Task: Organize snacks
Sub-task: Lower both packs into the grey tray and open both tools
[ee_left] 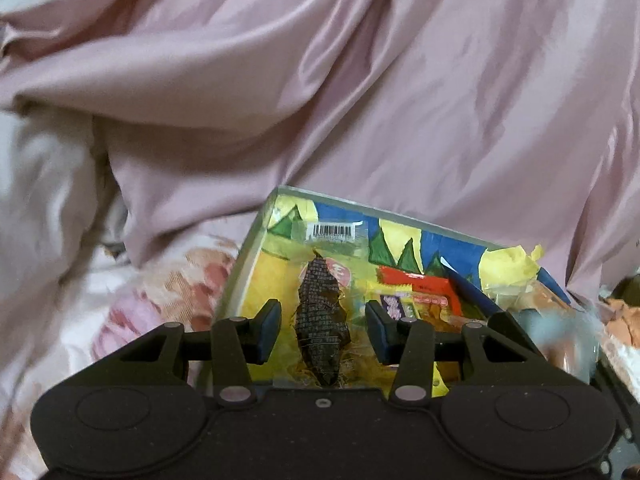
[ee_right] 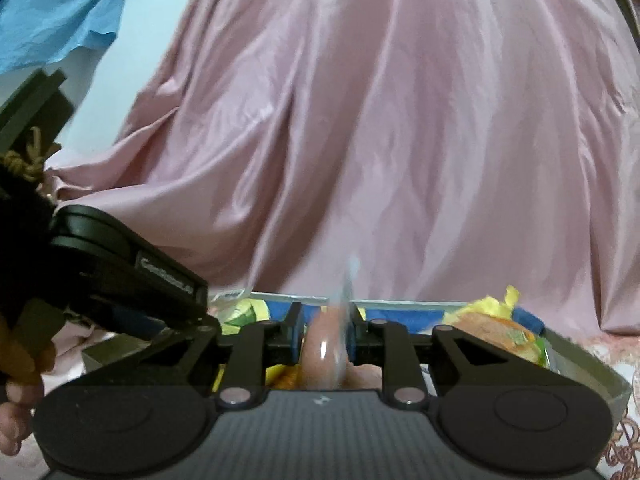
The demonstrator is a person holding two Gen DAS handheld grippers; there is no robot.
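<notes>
A clear-walled box (ee_left: 256, 240) with a bright yellow, blue and green picture inside sat tilted on the bedding. A dark, printed, leaf-shaped packet (ee_left: 322, 320) lay in it lengthwise, beside a red packet (ee_left: 416, 282) and crumpled yellow wrappers (ee_left: 508, 264). A pink sausage in clear wrap (ee_right: 324, 354) stood upright over the box.

blurred lettering on left tool (ee_right: 166, 276)
</notes>
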